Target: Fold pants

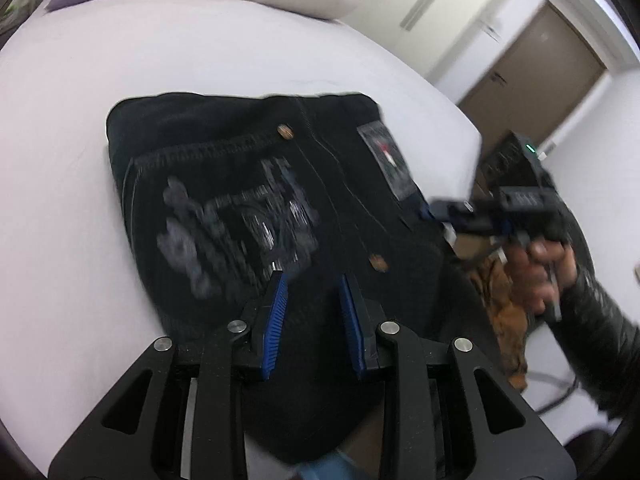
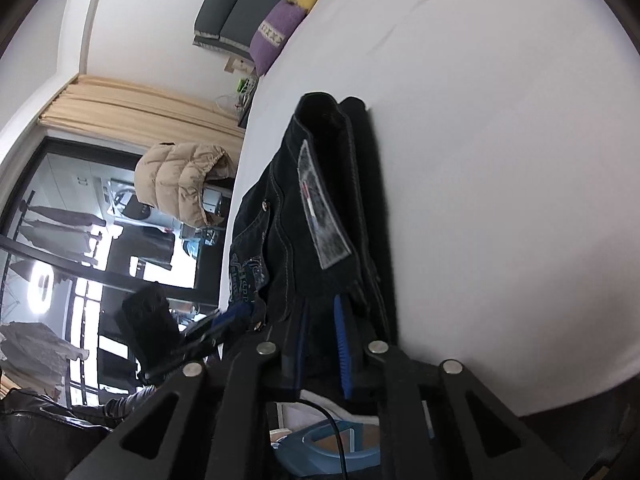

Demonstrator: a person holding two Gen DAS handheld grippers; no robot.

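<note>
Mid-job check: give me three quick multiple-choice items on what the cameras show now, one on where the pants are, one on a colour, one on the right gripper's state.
1. Where do the pants lie?
A. on the white bed
B. on the floor
C. over a chair

2. What colour are the left gripper pads?
A. red
B. blue
C. green

3. What is the right gripper doing?
A. hanging open above the bed
B. shut on the pants
C. holding a pillow

Answers: 1 A, dark denim rests flat on the white sheet. 2 B, both pads show blue ribbing. 3 B, its pads pinch the folded denim edge.
</note>
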